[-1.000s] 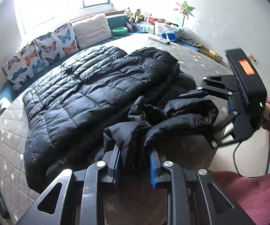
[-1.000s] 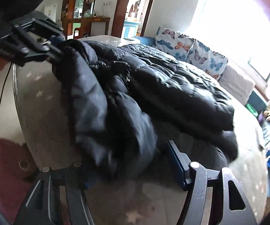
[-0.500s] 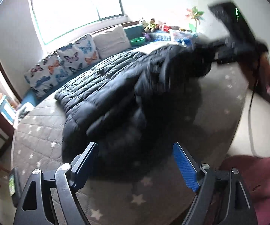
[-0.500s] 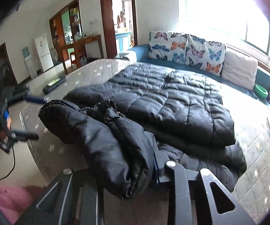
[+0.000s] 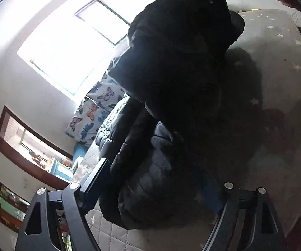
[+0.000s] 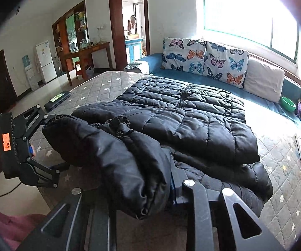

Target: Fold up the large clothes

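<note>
**Sleeve clamped on the right, left jaws released**

I had the black puffer jacket (image 6: 188, 113) spread across the star-quilted bed (image 6: 284, 167), its body lying flat toward the far side, just short of the butterfly cushions (image 6: 204, 60) under the window. The near sleeve (image 6: 117, 156) was bunched and raised off the mattress, running from the left edge of the bed down toward my right camera.

My right gripper (image 6: 150, 194) was clenched on that sleeve: the padded cuff end sat squeezed between the jaws, bulging over the left one and hanging a little below them, with the blue pad of the right finger pressed against the fabric.

My left gripper (image 6: 52, 142) stood at the left edge of the bed, jaws spread wide after just opening. The far end of the sleeve lay in or just beside the gap, but neither finger pressed on it. In the left wrist view the dark jacket folds (image 5: 154, 167) filled the space between the parted fingers (image 5: 96, 177), too shadowed for me to tell any contact.
</note>
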### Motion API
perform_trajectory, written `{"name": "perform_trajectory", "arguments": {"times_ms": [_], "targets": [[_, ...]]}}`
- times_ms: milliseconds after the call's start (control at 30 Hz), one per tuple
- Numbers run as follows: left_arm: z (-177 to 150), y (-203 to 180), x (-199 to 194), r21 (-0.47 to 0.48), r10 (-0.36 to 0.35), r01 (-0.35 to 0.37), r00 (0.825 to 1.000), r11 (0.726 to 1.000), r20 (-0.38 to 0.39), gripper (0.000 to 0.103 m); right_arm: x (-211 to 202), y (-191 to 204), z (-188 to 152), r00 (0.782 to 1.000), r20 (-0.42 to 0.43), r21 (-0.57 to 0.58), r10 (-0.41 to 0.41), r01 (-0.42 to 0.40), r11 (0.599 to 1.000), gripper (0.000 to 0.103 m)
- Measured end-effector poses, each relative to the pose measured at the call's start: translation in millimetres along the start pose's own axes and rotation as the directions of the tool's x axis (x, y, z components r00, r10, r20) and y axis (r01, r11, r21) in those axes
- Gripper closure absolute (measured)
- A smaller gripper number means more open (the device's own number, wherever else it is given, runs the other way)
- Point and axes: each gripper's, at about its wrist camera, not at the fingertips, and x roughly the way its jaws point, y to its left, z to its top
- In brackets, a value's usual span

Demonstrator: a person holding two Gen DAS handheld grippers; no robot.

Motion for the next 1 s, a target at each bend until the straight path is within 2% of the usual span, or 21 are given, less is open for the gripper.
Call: {"name": "perform_trajectory", "arguments": {"times_ms": [67, 133, 200, 333, 500, 567, 633, 733, 833, 933, 1000], "targets": [[1, 7, 3, -0.012, -0.02, 0.02, 1.0, 1.0, 0.003, 0.011, 1, -1, 3, 1.0, -0.001, 0.005, 0.004, -0.004, 1.0, 0.075], [0, 16, 5, -0.017, -0.026, 0.026, 0.999, 1.0, 0.018, 0.0, 1, -2, 4, 1.0, -0.004, 0.001, 0.004, -0.004, 1.0, 0.075], [-3, 22, 5, -0.008, -0.043, 0.044, 0.998, 0.999, 0.043, 0.0, 0, -4, 4, 1.0, -0.007, -0.001, 0.01, -0.01, 1.0, 0.075], [-9, 28, 11, 0.005, -0.13, 0.13, 0.989, 0.992, 0.063, 0.0, 1, -3, 3, 1.0, -0.012, -0.017, 0.011, -0.012, 1.0, 0.075], [-17, 35, 23, 0.019, -0.242, 0.241, 0.969, 0.97, 0.055, 0.0, 5, 1, 1, 1.0, -0.022, -0.04, -0.004, 0.003, 0.999, 0.075], [-20, 41, 26, -0.004, -0.306, 0.307, 0.95, 0.952, 0.057, 0.01, 3, 4, 0, 1.0, -0.013, -0.043, -0.01, 0.009, 0.999, 0.075], [-23, 47, 23, -0.027, -0.337, 0.34, 0.939, 0.94, 0.073, 0.028, 1, 6, -2, 1.0, 0.0, -0.043, -0.02, 0.02, 0.999, 0.076], [-25, 50, 18, -0.061, -0.353, 0.358, 0.932, 0.932, 0.081, 0.041, -3, 11, -6, 0.999, 0.02, -0.04, -0.029, 0.03, 0.999, 0.08], [-25, 44, 6, -0.067, -0.34, 0.345, 0.937, 0.936, 0.084, 0.048, -12, 17, -9, 0.999, 0.04, -0.035, -0.026, 0.027, 0.999, 0.083], [-30, 45, -10, -0.081, -0.342, 0.349, 0.936, 0.934, 0.086, 0.05, -25, 28, -15, 0.998, 0.059, -0.058, -0.028, 0.031, 0.998, 0.083], [-29, 39, -36, -0.085, -0.347, 0.354, 0.934, 0.931, 0.088, 0.051, -35, 35, -19, 0.997, 0.07, -0.068, -0.022, 0.027, 0.997, 0.084]]}}
